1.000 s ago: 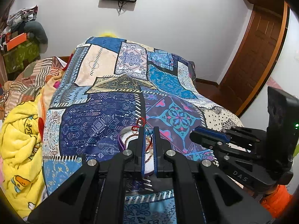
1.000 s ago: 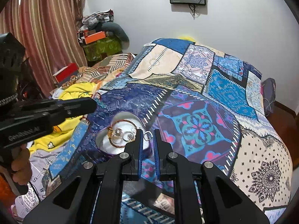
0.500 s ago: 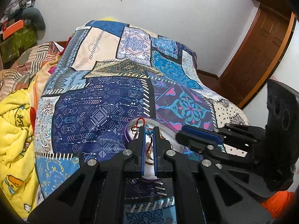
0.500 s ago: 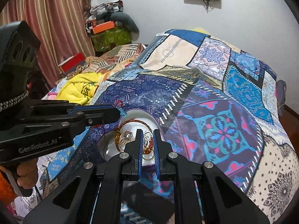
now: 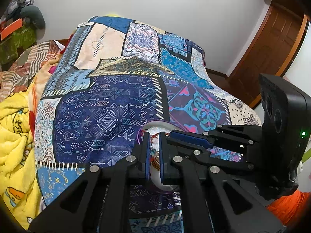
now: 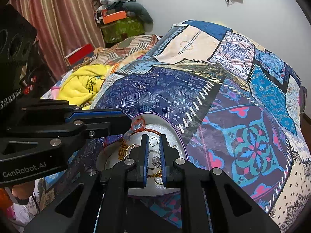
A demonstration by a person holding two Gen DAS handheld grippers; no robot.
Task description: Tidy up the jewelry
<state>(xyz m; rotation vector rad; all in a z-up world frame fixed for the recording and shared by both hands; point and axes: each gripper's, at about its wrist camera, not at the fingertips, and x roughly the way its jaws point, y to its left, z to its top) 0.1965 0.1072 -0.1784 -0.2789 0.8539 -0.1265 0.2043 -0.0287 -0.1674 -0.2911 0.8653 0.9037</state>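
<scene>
A white round tray (image 6: 171,128) with a purple rim lies on the patterned bedspread and holds several pieces of jewelry. Among them are a red-orange cord bracelet (image 6: 147,129), a silver ring (image 6: 154,141) and gold pieces (image 6: 126,150). My right gripper (image 6: 154,138) hangs over the tray with its jaws a narrow gap apart around the silver ring. My left gripper (image 5: 154,136) is also low over the tray (image 5: 161,126), jaws a narrow gap apart, with the red cord (image 5: 153,136) between them. Each gripper shows in the other's view.
The patchwork bedspread (image 5: 108,104) covers the bed. A yellow blanket (image 5: 13,132) and striped bedding lie on the left. A wooden door (image 5: 272,48) is at the right, a curtain (image 6: 54,19) and stacked boxes (image 6: 120,23) behind.
Both grippers have moved forward and down over the tray. The tray now lies under both sets of fingertips.
</scene>
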